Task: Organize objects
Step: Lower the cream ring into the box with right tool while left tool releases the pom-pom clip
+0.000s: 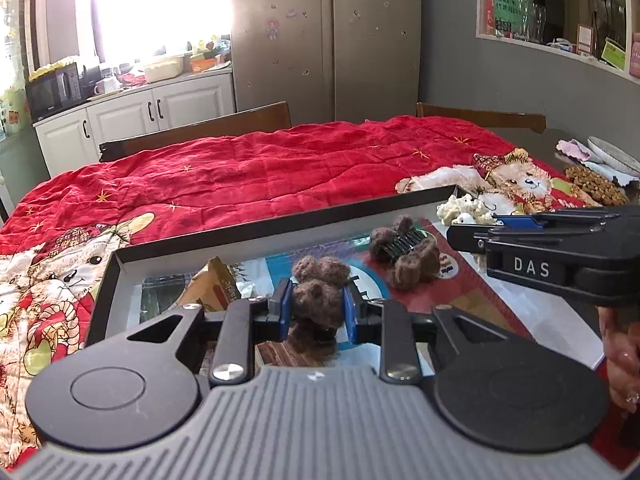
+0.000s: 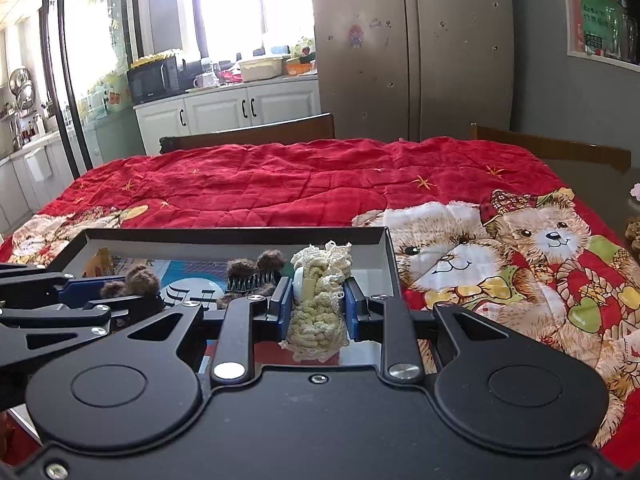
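Observation:
A shallow black-rimmed tray (image 1: 256,227) lies on the red quilt. My left gripper (image 1: 317,309) is shut on a brown fuzzy hair clip (image 1: 318,294) and holds it over the tray's near part. A second brown fuzzy clip (image 1: 404,254) with black teeth lies in the tray further back; it also shows in the right wrist view (image 2: 252,276). My right gripper (image 2: 318,304) is shut on a cream crocheted hair clip (image 2: 320,300) over the tray's right end (image 2: 390,256). From the left wrist view the right gripper (image 1: 500,222) comes in from the right, with the cream clip (image 1: 464,208) at its tip.
A gold snack packet (image 1: 218,286) lies in the tray's left part. The red bear-print quilt (image 1: 260,172) covers the table. Brown snacks (image 1: 596,184) and a plate (image 1: 612,152) sit at the far right. Two wooden chair backs (image 1: 200,130) stand behind the table.

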